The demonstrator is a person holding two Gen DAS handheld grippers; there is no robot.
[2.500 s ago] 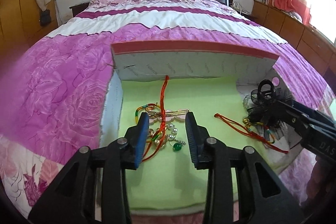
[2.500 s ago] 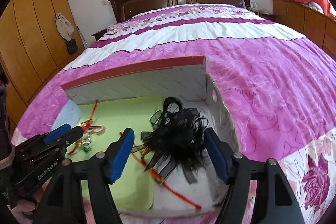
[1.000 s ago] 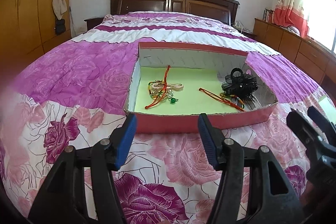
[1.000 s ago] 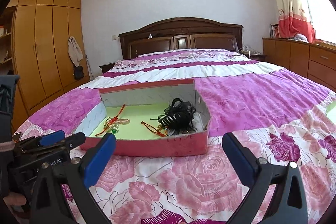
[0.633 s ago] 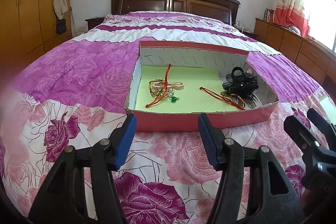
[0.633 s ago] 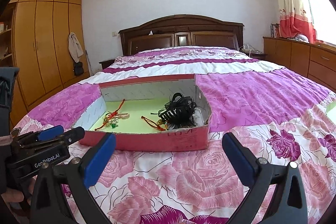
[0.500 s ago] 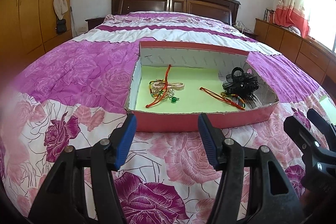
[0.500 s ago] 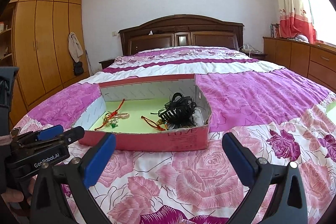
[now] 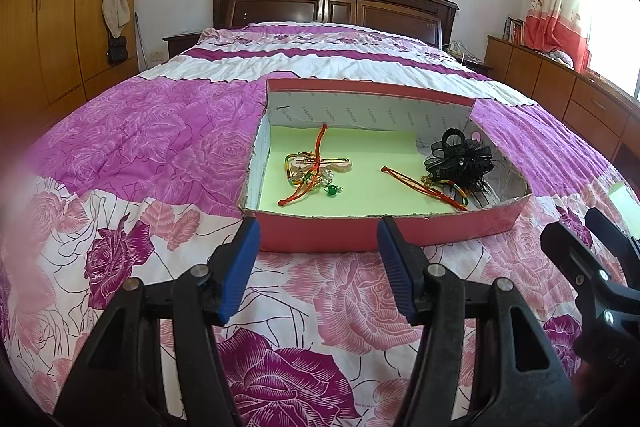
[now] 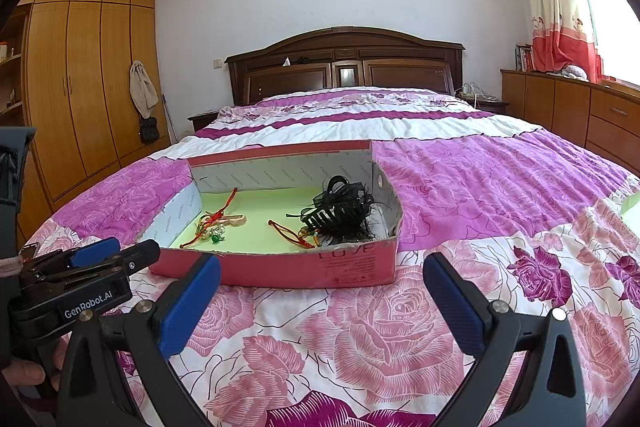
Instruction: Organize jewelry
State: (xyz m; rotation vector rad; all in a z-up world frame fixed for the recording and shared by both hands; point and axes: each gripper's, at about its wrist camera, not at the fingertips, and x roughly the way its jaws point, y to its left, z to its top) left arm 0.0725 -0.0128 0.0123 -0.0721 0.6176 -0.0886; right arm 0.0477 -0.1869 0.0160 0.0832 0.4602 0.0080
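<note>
A shallow pink box (image 9: 360, 229) (image 10: 280, 269) with a green floor lies on the bed. Inside at the left is a tangle of red cord, pearls, a gold clip and a green bead (image 9: 312, 171) (image 10: 214, 225). A red cord bracelet (image 9: 424, 187) (image 10: 290, 233) lies in the middle, and a black feathered hair claw (image 9: 458, 157) (image 10: 340, 211) sits at the right. My left gripper (image 9: 318, 267) (image 10: 110, 257) hovers open in front of the box with nothing between its pads. My right gripper (image 10: 320, 301) (image 9: 592, 233) also stands open and holds nothing, short of the box's front wall.
The box rests on a pink and purple rose-print bedspread (image 9: 160, 147) that fills the foreground. A dark wooden headboard (image 10: 344, 63) stands at the far end, wardrobes (image 10: 80, 67) on the left, low drawers (image 10: 580, 115) on the right. A hand (image 10: 24, 373) grips the left tool.
Both grippers were down inside the box over the jewelry; they have since pulled back and up to in front of it. Over the last second nothing has moved.
</note>
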